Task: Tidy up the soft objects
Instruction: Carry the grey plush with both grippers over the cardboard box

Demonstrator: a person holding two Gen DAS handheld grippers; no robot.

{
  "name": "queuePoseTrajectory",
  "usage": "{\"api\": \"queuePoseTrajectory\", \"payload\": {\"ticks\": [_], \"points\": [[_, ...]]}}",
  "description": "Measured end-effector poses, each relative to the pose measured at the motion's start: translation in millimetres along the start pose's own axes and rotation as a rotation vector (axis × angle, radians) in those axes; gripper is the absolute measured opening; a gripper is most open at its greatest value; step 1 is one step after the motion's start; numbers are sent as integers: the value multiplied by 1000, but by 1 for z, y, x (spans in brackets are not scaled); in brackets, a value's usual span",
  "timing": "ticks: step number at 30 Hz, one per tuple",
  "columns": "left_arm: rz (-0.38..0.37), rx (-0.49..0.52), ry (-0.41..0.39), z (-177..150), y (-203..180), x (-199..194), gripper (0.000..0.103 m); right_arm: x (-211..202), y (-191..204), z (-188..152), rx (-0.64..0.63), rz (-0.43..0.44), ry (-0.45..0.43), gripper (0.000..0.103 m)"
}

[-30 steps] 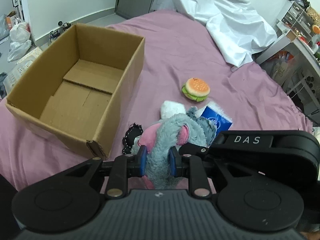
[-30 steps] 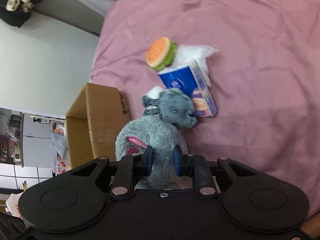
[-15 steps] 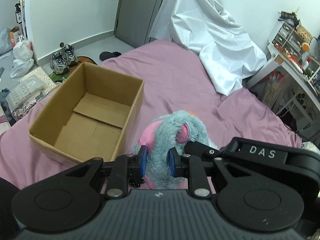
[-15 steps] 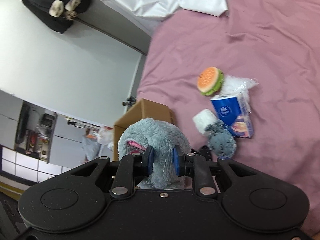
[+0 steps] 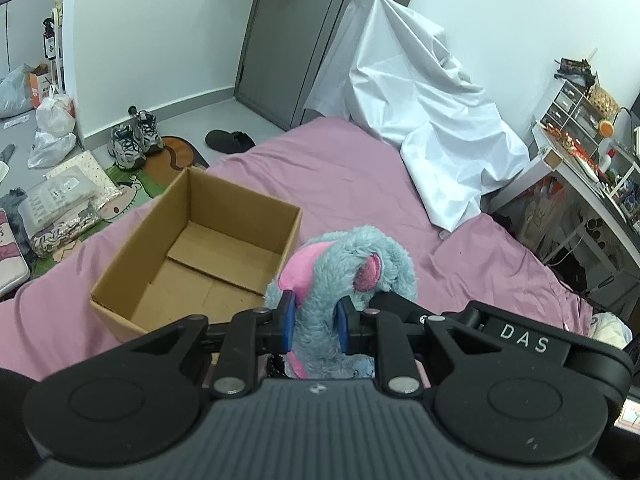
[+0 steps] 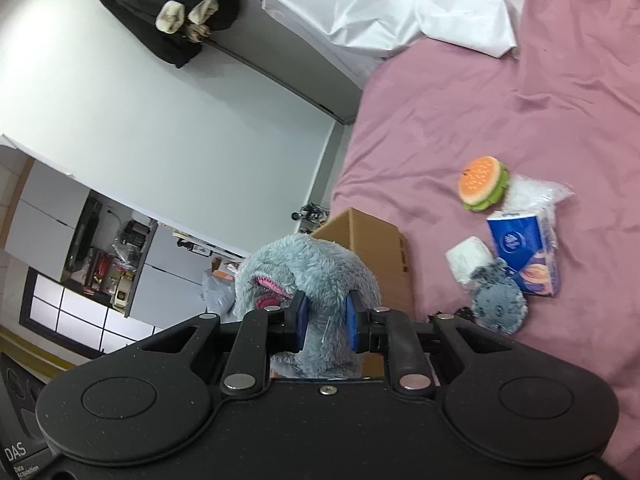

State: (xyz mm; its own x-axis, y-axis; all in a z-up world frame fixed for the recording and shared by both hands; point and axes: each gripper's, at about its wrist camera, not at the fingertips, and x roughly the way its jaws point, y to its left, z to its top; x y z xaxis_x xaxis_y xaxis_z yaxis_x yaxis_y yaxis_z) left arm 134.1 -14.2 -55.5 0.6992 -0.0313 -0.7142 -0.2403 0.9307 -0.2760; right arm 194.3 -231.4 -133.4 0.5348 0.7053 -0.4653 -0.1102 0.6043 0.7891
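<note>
Nearest the cameras, the left gripper and the right gripper are each clamped on a grey and pink plush toy, held above a bed with a pink sheet. Just left sits an open cardboard box. To the right lie a burger toy and a blue tissue pack. Farther off, a white cloth drapes the bed's end; shoes stand on the floor.

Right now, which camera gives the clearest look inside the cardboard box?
The left wrist view. It looks down into the open cardboard box and shows its bare floor and inner walls. The right wrist view catches only an outer corner of it, behind the grey plush toy, with nothing of the inside.
</note>
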Motion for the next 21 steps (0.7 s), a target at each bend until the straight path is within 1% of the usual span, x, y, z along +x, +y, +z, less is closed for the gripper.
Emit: {"api": "queuePoseTrajectory", "payload": {"ticks": [5, 9, 18, 19, 21], "points": [[7, -21, -20, 9, 12, -2, 19, 11, 14, -2, -45, 12, -6, 19], [5, -37, -26, 15, 24, -1, 19, 19, 19, -4, -57, 27, -2, 19], [-5, -76, -30, 25, 49, 11, 19, 43, 24, -6, -48, 38, 4, 20], [-5, -83, -28, 27, 53, 14, 19, 46, 26, -6, -47, 35, 6, 20], [-6, -96, -23, 29, 59, 20, 19, 53, 28, -7, -40, 33, 13, 24]]}}
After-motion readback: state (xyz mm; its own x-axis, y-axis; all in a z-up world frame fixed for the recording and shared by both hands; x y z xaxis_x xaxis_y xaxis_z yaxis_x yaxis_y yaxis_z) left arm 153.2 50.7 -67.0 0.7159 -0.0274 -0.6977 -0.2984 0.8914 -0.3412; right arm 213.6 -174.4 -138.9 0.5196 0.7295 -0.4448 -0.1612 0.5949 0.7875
